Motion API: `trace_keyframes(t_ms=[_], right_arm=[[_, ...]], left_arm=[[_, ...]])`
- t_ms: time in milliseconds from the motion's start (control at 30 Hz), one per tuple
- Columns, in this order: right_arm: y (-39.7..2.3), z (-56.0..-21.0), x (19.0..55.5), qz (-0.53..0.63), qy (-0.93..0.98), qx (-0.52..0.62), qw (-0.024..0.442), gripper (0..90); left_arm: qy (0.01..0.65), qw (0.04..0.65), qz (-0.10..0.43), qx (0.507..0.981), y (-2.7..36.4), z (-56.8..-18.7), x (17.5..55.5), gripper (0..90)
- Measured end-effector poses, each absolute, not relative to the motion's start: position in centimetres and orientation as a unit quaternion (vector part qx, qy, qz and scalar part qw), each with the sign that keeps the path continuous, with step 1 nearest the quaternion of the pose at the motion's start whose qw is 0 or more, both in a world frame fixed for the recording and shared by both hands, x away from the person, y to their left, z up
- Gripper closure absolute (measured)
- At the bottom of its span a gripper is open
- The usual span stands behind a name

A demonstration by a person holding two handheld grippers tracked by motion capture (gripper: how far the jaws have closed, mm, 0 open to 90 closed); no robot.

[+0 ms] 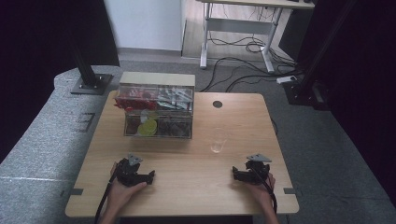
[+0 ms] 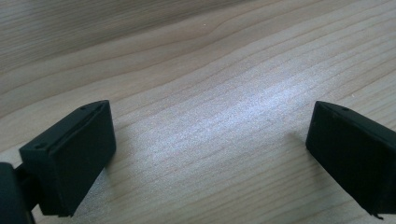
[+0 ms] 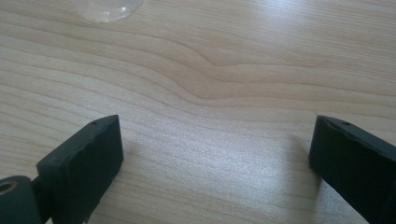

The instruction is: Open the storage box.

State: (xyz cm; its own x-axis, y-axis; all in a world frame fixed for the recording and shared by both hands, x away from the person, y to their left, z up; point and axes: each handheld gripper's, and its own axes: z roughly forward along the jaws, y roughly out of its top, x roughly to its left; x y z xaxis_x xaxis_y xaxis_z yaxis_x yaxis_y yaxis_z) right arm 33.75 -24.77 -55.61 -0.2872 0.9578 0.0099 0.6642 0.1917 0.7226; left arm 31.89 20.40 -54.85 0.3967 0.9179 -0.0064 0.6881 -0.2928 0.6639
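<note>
The glass (image 1: 217, 140) stands untouched right of centre, with the clear box (image 1: 158, 112) of what look like packets beyond it. My left gripper (image 1: 150, 176) and right gripper (image 1: 235, 173) rest near me, jaws apart, empty; nothing looks begun.

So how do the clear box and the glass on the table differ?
The box is wide, square-cornered and packed with red, yellow and dark items; the glass is small, round and looks empty. The box sits toward the far left, the glass nearer and to the right. Both are see-through and stand on the table.
</note>
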Motion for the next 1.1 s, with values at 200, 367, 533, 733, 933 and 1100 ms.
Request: trace_keyframes(t_ms=[200, 367, 533, 733, 933, 1100], right_arm=[[-24.8, -55.6, 33.7, 0.318, 0.736, 0.551, 0.232, 3.7], [-24.8, -55.6, 33.7, 0.318, 0.734, 0.553, 0.234, 4.6], [-24.8, -55.6, 33.7, 0.319, 0.730, 0.557, 0.236, 6.4], [-24.9, -55.5, 33.6, 0.319, 0.725, 0.561, 0.240, 8.2], [-24.9, -55.5, 33.6, 0.319, 0.724, 0.563, 0.240, 9.1], [-24.9, -55.5, 33.6, 0.319, 0.721, 0.566, 0.243, 10.5]], left_arm=[[0.519, 0.301, 0.198, 0.775, 20.5, -54.8, 31.8, 4.4], [0.520, 0.304, 0.201, 0.772, 20.8, -54.8, 31.7, 9.9], [0.523, 0.310, 0.209, 0.766, 20.9, -54.7, 31.5, 16.5], [0.524, 0.310, 0.225, 0.761, 21.1, -54.5, 31.1, 30.7], [0.530, 0.330, 0.236, 0.744, 21.7, -53.5, 30.6, 47.0], [0.533, 0.357, 0.242, 0.728, 22.7, -52.5, 30.0, 54.4]])
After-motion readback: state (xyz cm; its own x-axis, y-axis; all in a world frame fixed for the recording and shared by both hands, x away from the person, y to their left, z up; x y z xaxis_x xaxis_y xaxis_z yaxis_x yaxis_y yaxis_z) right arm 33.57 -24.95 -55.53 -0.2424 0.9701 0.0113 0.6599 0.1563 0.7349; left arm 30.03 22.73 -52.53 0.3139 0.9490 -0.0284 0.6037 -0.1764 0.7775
